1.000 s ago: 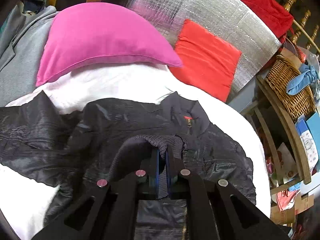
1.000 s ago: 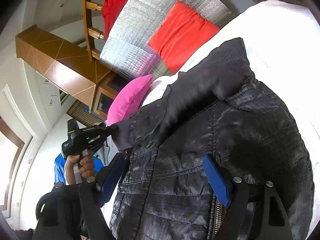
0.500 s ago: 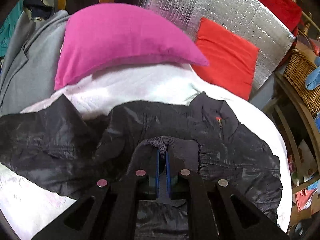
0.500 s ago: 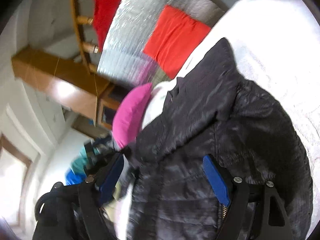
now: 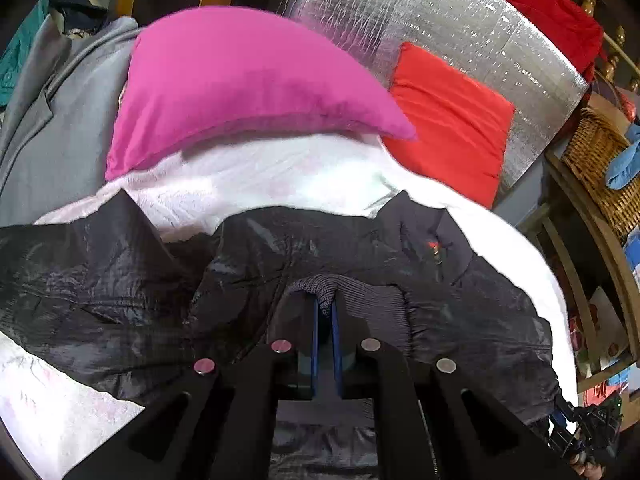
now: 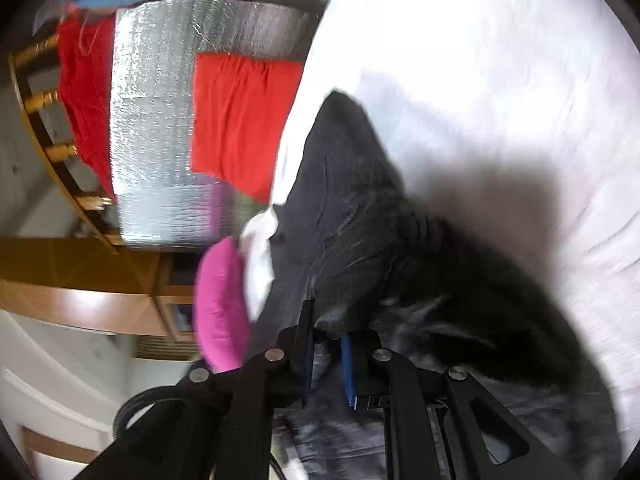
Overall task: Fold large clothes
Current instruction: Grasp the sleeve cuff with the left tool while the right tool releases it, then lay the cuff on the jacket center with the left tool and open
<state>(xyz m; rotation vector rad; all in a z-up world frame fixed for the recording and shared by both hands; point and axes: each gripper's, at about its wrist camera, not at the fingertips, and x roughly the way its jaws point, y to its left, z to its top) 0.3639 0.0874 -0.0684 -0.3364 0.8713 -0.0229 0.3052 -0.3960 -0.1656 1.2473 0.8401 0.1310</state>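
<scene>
The right wrist view is smeared, so the black jacket [image 6: 420, 264] loses its quilting there, its hem runs off the bottom edge behind the right gripper [image 6: 328, 356] (jaws closing on a fold), and the bed [image 6: 500, 80] blurs white.

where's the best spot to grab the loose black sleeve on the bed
Probably the sleeve end at the far left, coming from the left edge of the white bed. It lies spread flat and crumpled there, clear of the pink pillow.
</scene>
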